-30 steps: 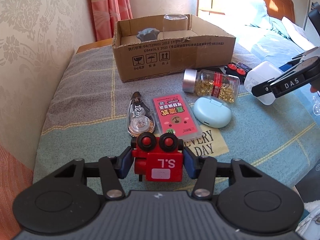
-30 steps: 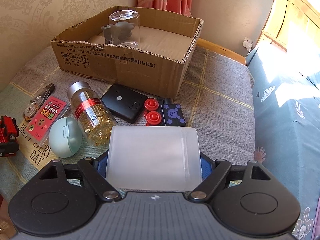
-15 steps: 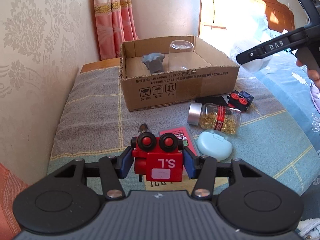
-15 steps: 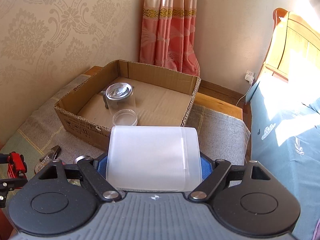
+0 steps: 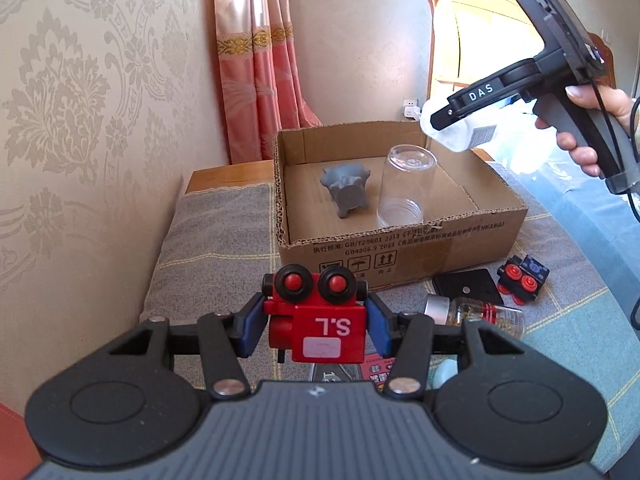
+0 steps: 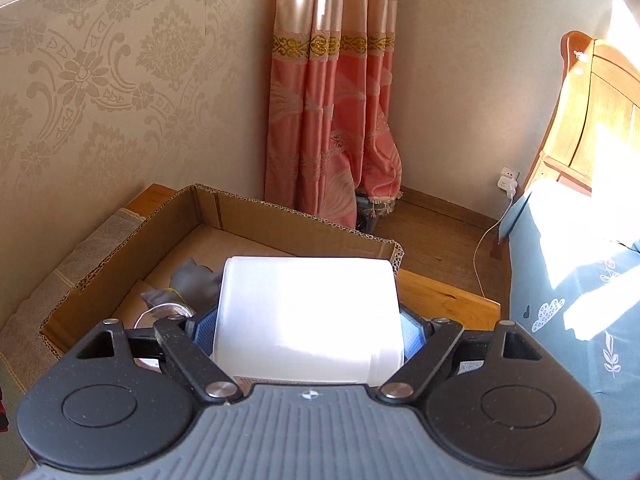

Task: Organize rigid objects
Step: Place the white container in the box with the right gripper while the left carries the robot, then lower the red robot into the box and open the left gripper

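My left gripper is shut on a red toy robot marked "S.L", held above the blanket in front of the cardboard box. Inside the box stand a grey figurine and an upturned clear glass. My right gripper, held in a person's hand, hangs over the box's right half. Its jaws are opening, and a white plastic container still lies between the blue pads, which stand slightly off its sides. The container sags below the finger.
On the blanket right of the box lie a black flat case, a blue toy car with red wheels, a bottle of yellow capsules and a pink card. The patterned wall runs along the left; a bed lies to the right.
Both grippers rose and moved toward the box. The right one now hangs over the box's inside, and its pads have drawn a little apart from the white container.
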Action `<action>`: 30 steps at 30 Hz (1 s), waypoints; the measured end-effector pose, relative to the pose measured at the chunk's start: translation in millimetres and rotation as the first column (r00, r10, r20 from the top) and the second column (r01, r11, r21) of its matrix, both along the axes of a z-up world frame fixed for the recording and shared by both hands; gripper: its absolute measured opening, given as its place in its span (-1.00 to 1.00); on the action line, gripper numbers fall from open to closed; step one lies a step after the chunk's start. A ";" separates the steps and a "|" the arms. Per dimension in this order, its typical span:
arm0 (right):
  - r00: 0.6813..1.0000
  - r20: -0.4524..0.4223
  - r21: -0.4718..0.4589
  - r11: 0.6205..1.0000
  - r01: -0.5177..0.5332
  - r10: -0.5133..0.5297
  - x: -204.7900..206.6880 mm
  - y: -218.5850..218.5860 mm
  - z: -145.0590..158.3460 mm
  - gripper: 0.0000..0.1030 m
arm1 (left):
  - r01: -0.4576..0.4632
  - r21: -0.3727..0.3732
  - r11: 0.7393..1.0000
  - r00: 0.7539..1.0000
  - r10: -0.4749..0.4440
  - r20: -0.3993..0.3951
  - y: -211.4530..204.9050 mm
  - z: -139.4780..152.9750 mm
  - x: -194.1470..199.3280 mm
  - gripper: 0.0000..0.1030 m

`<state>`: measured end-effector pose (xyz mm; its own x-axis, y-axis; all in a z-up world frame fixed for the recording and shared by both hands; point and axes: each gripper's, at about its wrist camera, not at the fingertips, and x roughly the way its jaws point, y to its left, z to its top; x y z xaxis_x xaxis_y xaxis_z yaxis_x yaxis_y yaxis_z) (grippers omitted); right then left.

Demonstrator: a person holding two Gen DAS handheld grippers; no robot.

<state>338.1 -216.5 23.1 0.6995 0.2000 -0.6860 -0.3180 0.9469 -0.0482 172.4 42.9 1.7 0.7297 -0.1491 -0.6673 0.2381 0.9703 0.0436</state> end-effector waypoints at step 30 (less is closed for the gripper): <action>0.998 0.000 0.039 0.997 0.069 -0.069 -131.8 -9.0 -4.8 1.00 | 0.027 0.003 1.000 0.998 -0.027 0.053 -39.5 23.4 94.3 0.76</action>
